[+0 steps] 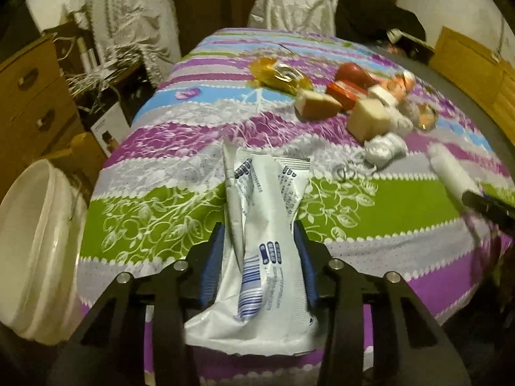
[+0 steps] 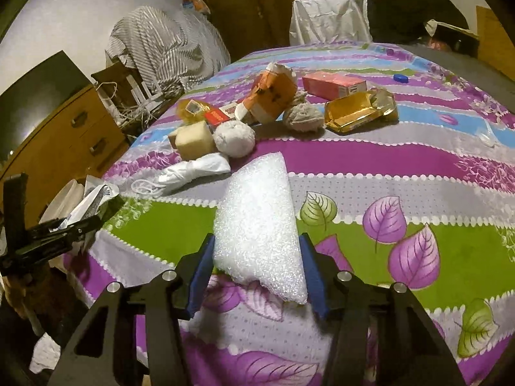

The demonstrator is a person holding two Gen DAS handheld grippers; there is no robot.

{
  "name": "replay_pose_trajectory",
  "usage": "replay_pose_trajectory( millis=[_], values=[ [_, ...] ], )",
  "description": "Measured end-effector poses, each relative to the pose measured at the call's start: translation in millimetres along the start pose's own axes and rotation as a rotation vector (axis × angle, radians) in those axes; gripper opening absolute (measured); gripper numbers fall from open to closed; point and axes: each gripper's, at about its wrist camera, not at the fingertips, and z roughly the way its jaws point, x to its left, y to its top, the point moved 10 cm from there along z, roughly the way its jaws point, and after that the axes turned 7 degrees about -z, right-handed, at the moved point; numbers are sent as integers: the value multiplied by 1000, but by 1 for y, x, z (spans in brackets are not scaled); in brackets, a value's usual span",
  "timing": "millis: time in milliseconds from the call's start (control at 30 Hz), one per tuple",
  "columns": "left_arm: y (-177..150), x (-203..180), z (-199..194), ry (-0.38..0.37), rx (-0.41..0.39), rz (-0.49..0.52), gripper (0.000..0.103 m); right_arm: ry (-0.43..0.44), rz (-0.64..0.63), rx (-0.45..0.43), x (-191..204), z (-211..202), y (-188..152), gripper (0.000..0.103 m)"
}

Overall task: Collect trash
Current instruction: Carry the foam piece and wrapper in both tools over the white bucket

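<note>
The left gripper (image 1: 259,251) is clamped on a crumpled white wrapper (image 1: 257,225) with blue print, holding it above the near edge of the table (image 1: 161,212), which wears a cloth striped purple, green and grey. Just off the table's left edge stands a white bucket (image 1: 35,241). The right gripper (image 2: 257,263) has its blue pads pressed to both sides of a white foam sheet (image 2: 257,218), folded into a wedge, over the same near edge. The rest of the trash lies further in, toward the middle of the table — a foam cube (image 2: 194,143), two balls of crumpled paper (image 2: 235,138), a crushed orange carton (image 2: 273,96), a red box (image 2: 334,87), a gold tray (image 2: 360,109), a knotted white bag (image 2: 193,170). A blue bottle cap (image 2: 401,78) sits alone near the far right edge.
</note>
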Motion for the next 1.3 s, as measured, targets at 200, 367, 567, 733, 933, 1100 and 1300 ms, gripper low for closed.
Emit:
replay_pose_trajectory(
  millis=[200,367,567,733,933,1100,1300],
  values=[
    [22,6,-38,22,-88,-73,37,51,-25,-59,35,-22,25,53],
    [40,26,-69,46,-158,-134,37,128,-130,-86,99,-25,54,53],
    [52,68,-99,126,-231,-196,37,209,-250,-74,183,-10,79,53],
    [55,110,-122,180,-273,-248,37,290,-297,-58,248,6,101,53],
    [60,179,-143,271,-276,-308,37,397,-360,-44,333,21,129,53],
    [68,245,-160,352,-271,-376,37,492,-387,-23,409,37,155,53],
    [69,299,-169,506,-282,-426,37,539,-449,63,487,64,162,53]
  ],
)
